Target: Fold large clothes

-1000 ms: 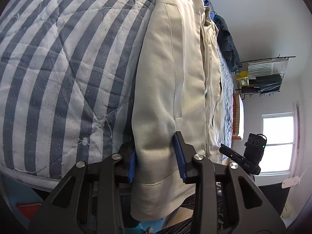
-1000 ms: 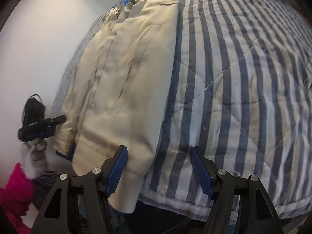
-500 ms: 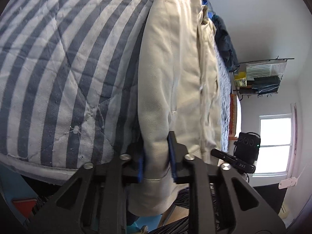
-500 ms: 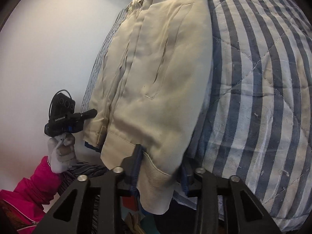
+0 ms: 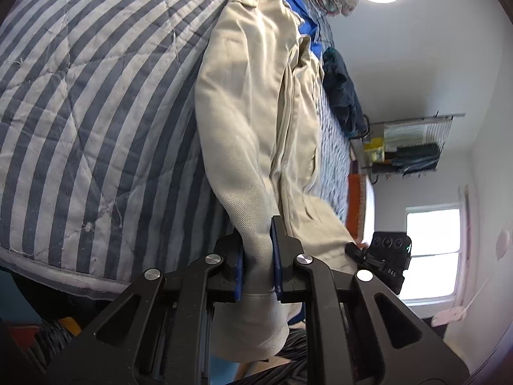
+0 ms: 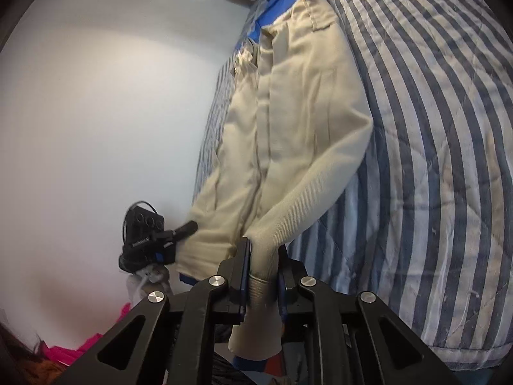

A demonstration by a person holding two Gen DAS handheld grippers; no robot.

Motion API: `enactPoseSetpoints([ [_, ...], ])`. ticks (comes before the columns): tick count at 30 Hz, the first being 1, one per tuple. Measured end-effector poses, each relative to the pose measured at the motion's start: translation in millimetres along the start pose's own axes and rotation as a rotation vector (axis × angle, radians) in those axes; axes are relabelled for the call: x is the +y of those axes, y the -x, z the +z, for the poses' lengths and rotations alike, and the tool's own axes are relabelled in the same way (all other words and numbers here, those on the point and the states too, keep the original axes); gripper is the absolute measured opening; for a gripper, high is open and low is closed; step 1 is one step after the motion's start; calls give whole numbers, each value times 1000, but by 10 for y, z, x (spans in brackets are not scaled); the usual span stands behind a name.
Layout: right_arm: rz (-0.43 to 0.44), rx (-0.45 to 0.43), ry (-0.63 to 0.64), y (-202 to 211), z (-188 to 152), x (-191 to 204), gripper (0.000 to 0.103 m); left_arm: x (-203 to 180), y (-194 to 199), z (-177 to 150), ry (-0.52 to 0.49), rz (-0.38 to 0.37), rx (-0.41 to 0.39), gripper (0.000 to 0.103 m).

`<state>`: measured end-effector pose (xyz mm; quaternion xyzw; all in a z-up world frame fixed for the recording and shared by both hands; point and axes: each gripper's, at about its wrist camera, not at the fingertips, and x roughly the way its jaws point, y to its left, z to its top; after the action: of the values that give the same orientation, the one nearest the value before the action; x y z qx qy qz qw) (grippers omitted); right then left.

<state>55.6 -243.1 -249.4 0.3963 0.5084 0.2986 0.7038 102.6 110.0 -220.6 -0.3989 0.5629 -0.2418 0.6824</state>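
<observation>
**Both hems pinched, trousers still mostly on the bed**

The bed [image 5: 80, 102], under its blue-striped quilt, carries the beige trousers [image 5: 243, 122] lengthwise, waistband at the far end and leg ends hanging over the near edge. The left claw [image 5: 258, 256] has just been closing and is clamped on one leg near its hem; the right claw [image 6: 263, 268] has likewise just been closing and is clamped on the other leg's hem.

The risks, as I judge them: each bite takes only a narrow bunch of cloth near the cuff, so a quick lift could pull a hem free. Uneven travel between the hands would skew the fold. The quilt may drag along with the fabric.
</observation>
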Motion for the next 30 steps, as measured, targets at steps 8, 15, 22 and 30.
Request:
enactPoseSetpoints([
  [8, -53, -74, -12, 65, 437, 159, 11, -219, -37, 433, 52, -32, -58, 12],
  [15, -186, -113, 35, -165, 974, 295, 11, -449, -377, 885, 19, 47, -88, 12],
  [22, -220, -99, -19, -463, 1353, 47, 11, -320, -636, 1119, 44, 95, -96, 12],
  [30, -229, -79, -81, -614, 1502, -167, 17, -290, -729, 1226, 56, 106, -77, 12],
])
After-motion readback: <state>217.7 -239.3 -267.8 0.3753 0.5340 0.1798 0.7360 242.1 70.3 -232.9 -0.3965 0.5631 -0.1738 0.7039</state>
